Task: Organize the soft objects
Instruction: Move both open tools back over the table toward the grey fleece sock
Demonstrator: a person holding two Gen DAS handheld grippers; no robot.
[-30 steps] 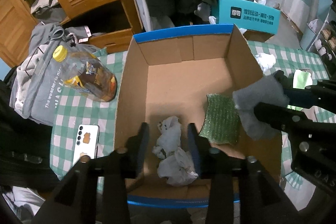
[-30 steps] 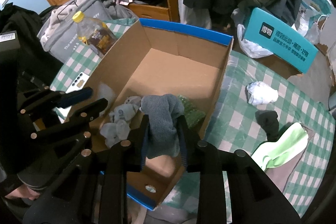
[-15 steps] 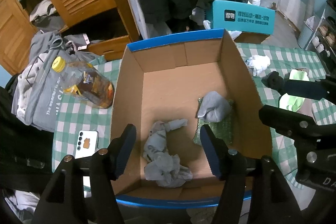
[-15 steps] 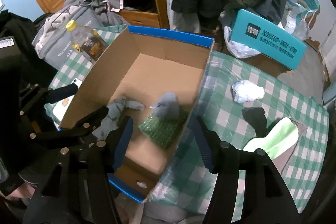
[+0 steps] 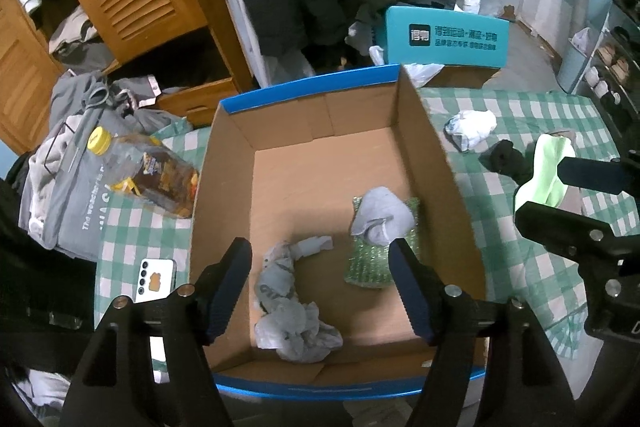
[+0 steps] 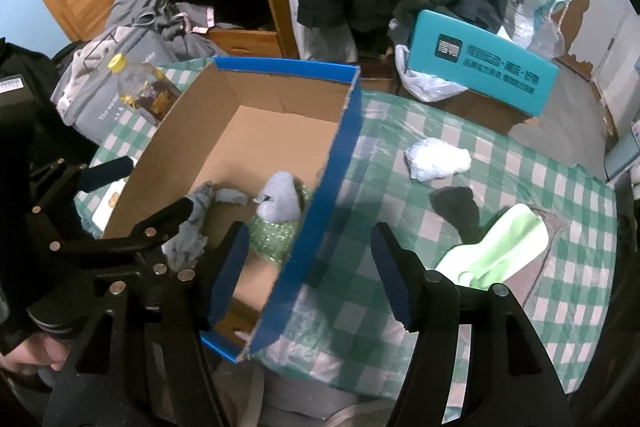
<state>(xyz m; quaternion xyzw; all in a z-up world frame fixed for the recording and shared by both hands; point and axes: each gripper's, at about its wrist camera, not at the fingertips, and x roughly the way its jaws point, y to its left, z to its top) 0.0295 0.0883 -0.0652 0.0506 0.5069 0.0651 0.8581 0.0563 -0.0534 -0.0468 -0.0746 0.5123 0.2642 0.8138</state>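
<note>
An open cardboard box [image 5: 436, 163] with blue edges [image 6: 332, 163] stands on the green checked table. Inside lie a crumpled pale grey cloth [image 5: 292, 303], a grey sock [image 5: 380, 215] [image 6: 278, 201] and under it a green bubble-wrap pad [image 5: 366, 265] [image 6: 272, 237]. My left gripper [image 5: 320, 263] is open and empty above the box's near end. My right gripper [image 6: 306, 247] is open and empty over the box's right wall. On the table to the right lie a white crumpled cloth [image 6: 436, 159] [image 5: 470, 127], a black sock [image 6: 458, 209] [image 5: 504, 159] and a light green cloth [image 6: 496, 247] [image 5: 542, 167].
A bottle with a yellow cap [image 5: 148, 171] lies left of the box beside a grey garment [image 5: 68, 195]. A white phone [image 5: 154, 279] lies on the table at front left. A teal box [image 6: 480, 71] stands behind the table. Wooden cupboards and hanging dark coats fill the back.
My right gripper opened and let the grey sock fall onto the green pad in the box, then moved right. My left gripper opened and drew back from the pale grey cloth.
</note>
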